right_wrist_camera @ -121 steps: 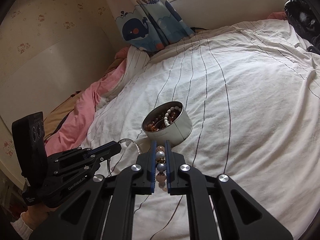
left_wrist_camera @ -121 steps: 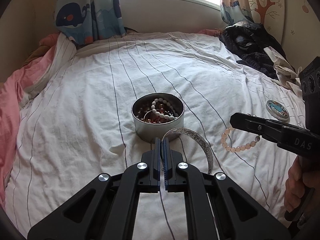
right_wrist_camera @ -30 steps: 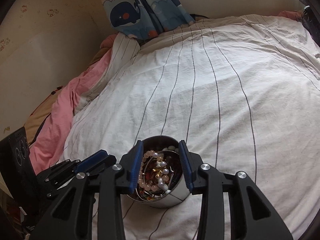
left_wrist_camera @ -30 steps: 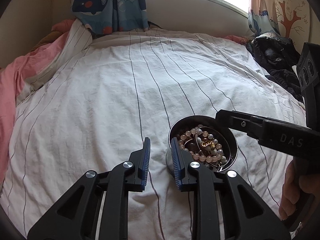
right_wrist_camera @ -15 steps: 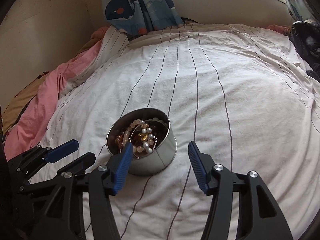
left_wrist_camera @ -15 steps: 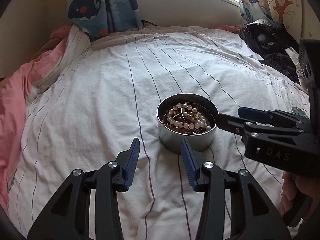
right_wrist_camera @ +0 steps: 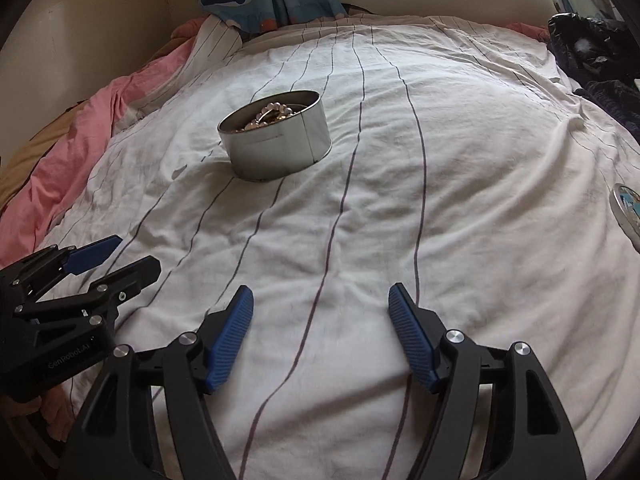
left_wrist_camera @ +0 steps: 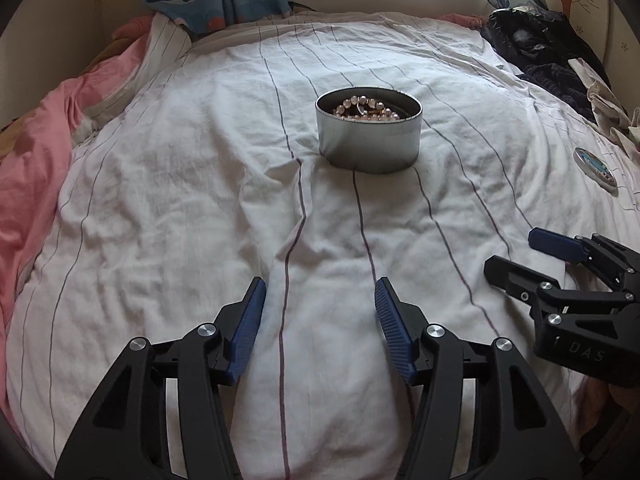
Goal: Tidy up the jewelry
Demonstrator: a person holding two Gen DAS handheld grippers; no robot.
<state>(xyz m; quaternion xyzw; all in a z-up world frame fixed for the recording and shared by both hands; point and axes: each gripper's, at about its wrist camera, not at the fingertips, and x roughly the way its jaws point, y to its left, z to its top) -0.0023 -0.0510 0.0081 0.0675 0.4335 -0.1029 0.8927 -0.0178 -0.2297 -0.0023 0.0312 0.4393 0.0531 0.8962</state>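
Left wrist view, left gripper [left_wrist_camera: 320,296]: jaws spread wide, nothing between them.
Left wrist view, tin [left_wrist_camera: 370,146]: upright on the striped sheet [left_wrist_camera: 180,200], well ahead, holding beaded jewelry [left_wrist_camera: 366,111].
Left wrist view, right gripper [left_wrist_camera: 516,254]: at the right edge, fingers parted, empty.
Right wrist view, right gripper [right_wrist_camera: 320,308]: released, wide, empty.
Right wrist view, tin [right_wrist_camera: 276,140]: ahead and left, well apart from both grippers.
Right wrist view, lid [right_wrist_camera: 627,212]: flat at the right edge.

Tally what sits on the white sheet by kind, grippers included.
Round metal tins: 1
Loose tin lids: 1
Grippers, left and right, both open: 2
Total: 4
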